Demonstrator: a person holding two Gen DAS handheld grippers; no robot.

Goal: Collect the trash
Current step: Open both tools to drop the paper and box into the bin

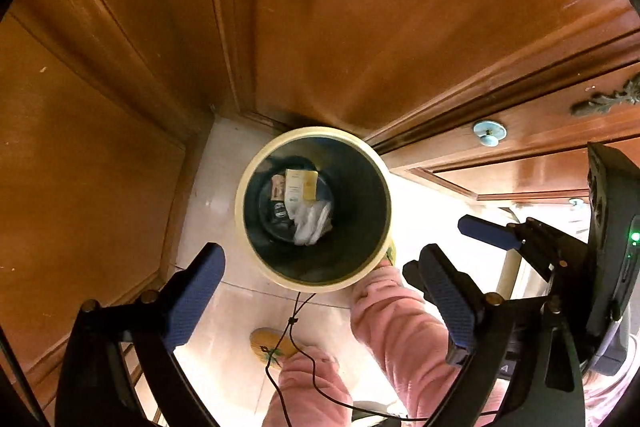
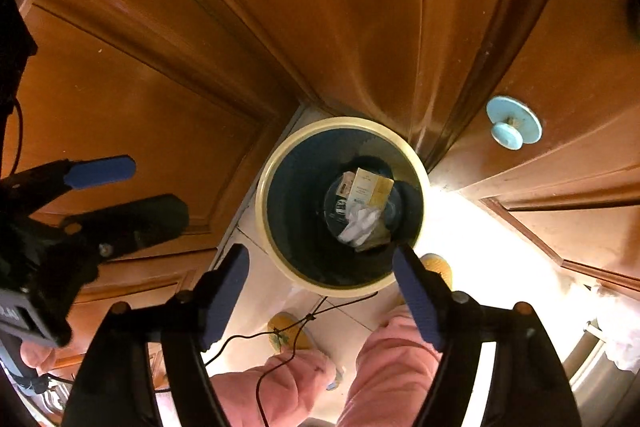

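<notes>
A round bin with a cream rim (image 1: 256, 163) and dark inside stands on the pale floor in a corner of wooden cabinets; it also shows in the right wrist view (image 2: 280, 155). At its bottom lie a yellow and white carton (image 1: 301, 184), a crumpled white tissue (image 1: 312, 223), and the same carton (image 2: 370, 187) and tissue (image 2: 360, 223) in the right view. My left gripper (image 1: 320, 267) is open and empty above the bin. My right gripper (image 2: 320, 267) is open and empty above it too, and shows at the right of the left view (image 1: 460, 243).
Wooden cabinet doors (image 1: 360, 27) surround the bin, with a pale blue knob (image 2: 514, 129) on the right. The person's pink trouser legs (image 1: 400, 323), yellow slippers (image 2: 288, 331) and a thin black cable (image 1: 292, 323) are below the grippers.
</notes>
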